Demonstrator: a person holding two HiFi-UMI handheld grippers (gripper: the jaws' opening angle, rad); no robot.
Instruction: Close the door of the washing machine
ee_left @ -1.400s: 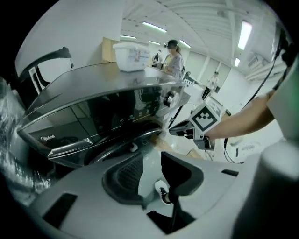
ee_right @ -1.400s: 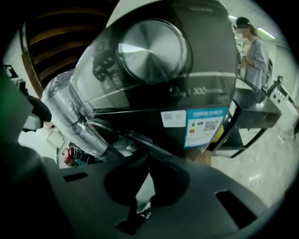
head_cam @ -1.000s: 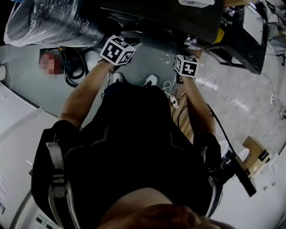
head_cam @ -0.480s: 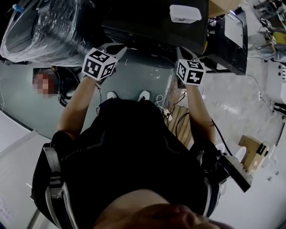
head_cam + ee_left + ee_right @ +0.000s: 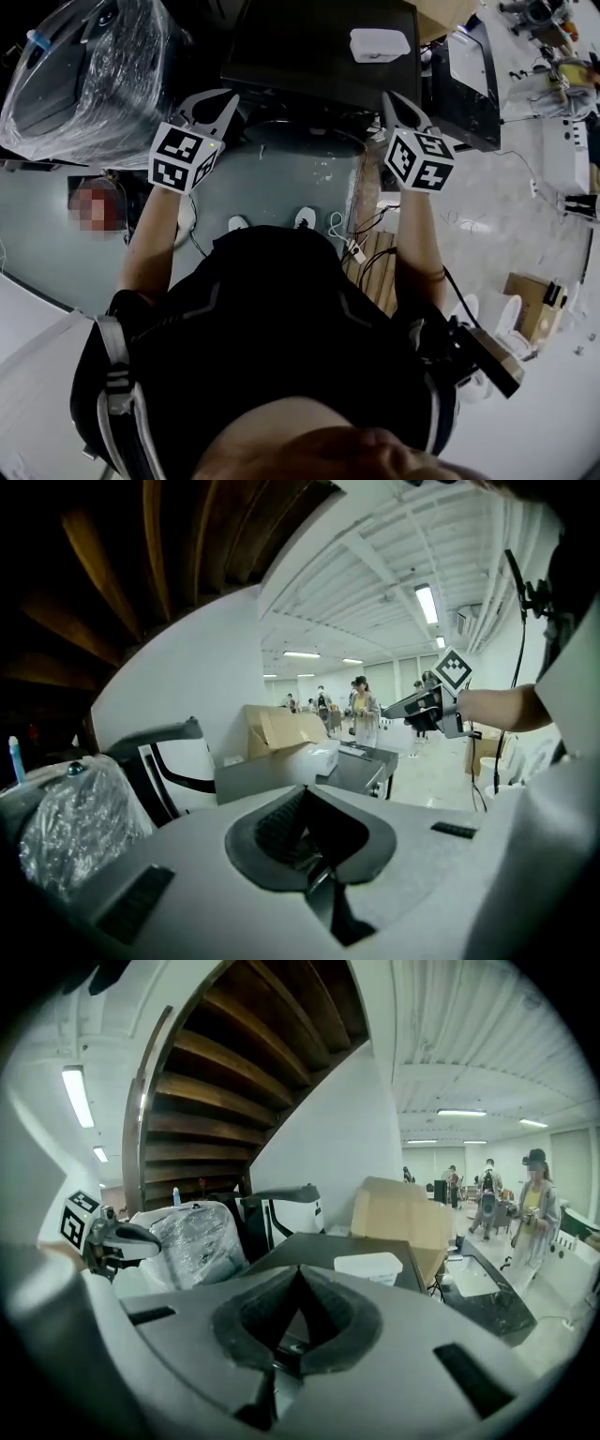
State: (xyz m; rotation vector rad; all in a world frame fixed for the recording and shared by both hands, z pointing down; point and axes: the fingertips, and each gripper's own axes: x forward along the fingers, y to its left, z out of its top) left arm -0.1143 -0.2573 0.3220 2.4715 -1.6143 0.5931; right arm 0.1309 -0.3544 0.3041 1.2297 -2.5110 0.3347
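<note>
The dark washing machine (image 5: pixel 309 47) stands in front of the person, seen from above; its door does not show clearly. My left gripper (image 5: pixel 217 94) is raised at the machine's front left corner, touching nothing. In the left gripper view its jaws (image 5: pixel 302 787) meet at the tips with nothing between them. My right gripper (image 5: pixel 390 96) hangs at the front right corner. Its jaws (image 5: pixel 300 1267) are also together and empty. Each gripper shows in the other's view: the right gripper (image 5: pixel 427 705) and the left gripper (image 5: pixel 117 1237).
A white lidded container (image 5: pixel 379 44) lies on the machine's top. A plastic-wrapped appliance (image 5: pixel 84 75) stands to the left, and a second dark unit (image 5: pixel 469 75) to the right. Cables (image 5: pixel 361 239) trail on the floor by the person's feet. A cardboard box (image 5: pixel 403 1213) sits behind.
Both grippers have risen from low in front of the machine to the level of its top edge and spread slightly apart. More of the machine's top now shows.
</note>
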